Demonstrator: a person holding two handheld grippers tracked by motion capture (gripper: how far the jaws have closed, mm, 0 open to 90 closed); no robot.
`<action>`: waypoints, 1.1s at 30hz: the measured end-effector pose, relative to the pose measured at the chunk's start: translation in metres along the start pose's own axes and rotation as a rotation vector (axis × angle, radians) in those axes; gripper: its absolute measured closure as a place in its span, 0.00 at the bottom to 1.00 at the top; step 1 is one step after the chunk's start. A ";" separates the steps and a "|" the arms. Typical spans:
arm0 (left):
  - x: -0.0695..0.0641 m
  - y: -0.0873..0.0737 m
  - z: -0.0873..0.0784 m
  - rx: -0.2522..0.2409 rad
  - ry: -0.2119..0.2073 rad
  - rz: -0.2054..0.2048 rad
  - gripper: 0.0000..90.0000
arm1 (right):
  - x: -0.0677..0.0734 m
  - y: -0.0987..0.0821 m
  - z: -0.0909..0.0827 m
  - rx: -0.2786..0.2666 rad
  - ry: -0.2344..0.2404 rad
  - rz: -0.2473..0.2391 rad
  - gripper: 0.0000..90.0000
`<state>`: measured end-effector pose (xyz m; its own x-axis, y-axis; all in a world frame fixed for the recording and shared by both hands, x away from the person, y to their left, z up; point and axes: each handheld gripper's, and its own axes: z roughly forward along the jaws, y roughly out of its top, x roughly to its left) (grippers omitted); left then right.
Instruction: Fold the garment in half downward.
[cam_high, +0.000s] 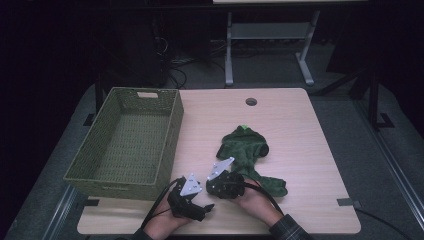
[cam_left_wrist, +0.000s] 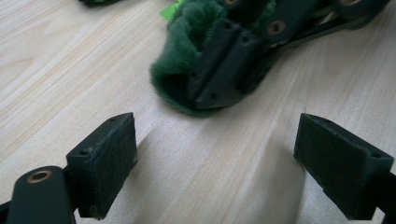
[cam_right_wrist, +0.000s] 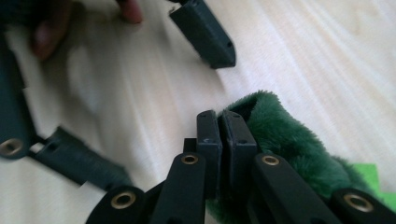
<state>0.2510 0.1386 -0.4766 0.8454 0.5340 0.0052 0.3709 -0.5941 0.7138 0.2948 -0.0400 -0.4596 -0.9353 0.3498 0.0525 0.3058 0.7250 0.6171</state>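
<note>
A dark green fleece garment (cam_high: 245, 150) lies crumpled right of the middle of the wooden table (cam_high: 300, 125). My right gripper (cam_high: 214, 187) sits at its near left edge. In the right gripper view its jaws (cam_right_wrist: 219, 130) are pressed together, with the garment's fuzzy hem (cam_right_wrist: 285, 135) pinched at their tips. The left gripper view shows that same grip (cam_left_wrist: 219, 79) on the fleece (cam_left_wrist: 177, 51). My left gripper (cam_high: 202, 207) rests just left of it near the front edge. It is open (cam_left_wrist: 215, 158), with bare wood between its pads. One of its fingers (cam_right_wrist: 205, 35) shows in the right gripper view.
A green woven basket (cam_high: 172, 135) stands on the left part of the table with nothing visible inside. A round cable hole (cam_high: 251, 102) sits near the far edge. Bare wood stretches to the right of the garment. A light green tag (cam_right_wrist: 369, 175) is sewn on the fleece.
</note>
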 end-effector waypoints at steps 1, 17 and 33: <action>0.000 0.000 0.000 -0.001 0.000 -0.001 0.14 | 0.000 -0.002 -0.002 -0.002 0.016 0.011 0.96; 0.000 0.000 0.000 -0.005 -0.004 -0.003 0.14 | -0.007 -0.008 -0.051 -0.186 0.065 0.098 0.96; 0.001 0.001 0.002 -0.005 -0.009 0.002 0.14 | -0.023 -0.042 -0.089 -0.282 -0.012 0.190 0.95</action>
<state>0.2529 0.1374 -0.4769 0.8496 0.5274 0.0000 0.3674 -0.5917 0.7176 0.2873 -0.1312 -0.4166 -0.8636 0.4714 0.1790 0.4116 0.4540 0.7902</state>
